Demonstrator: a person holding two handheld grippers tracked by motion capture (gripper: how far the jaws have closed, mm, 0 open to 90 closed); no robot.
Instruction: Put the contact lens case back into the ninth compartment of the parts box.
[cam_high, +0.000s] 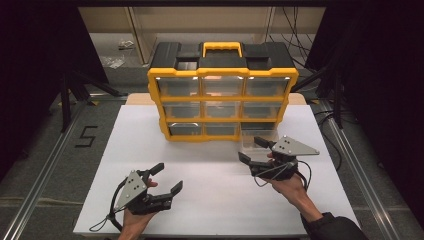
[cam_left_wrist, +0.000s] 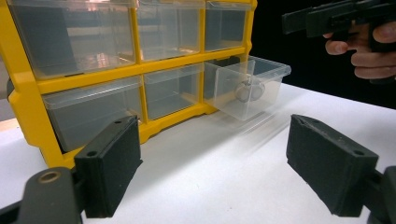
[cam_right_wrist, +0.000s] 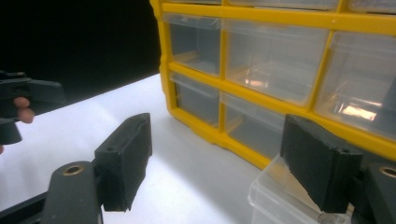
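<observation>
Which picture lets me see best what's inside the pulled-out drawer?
The left gripper view: the clear drawer faces sideways, showing small round things inside. The high view shows the drawer from above, small and blurry. The right gripper view catches just its near corner.

Dim, dark surroundings; overhead light brightens the white flat counter (cam_high: 210, 200); glare on clear plastic drawers (cam_right_wrist: 271, 65); near jaws soft.

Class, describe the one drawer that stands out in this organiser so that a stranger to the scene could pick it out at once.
On the white table stands a yellow organiser with a black top, holding three rows of clear drawers. Look at its bottom row, at the end nearest the right gripper. That drawer is pulled out towards the person while its neighbours sit shut, and something small and round lies inside it.
</observation>
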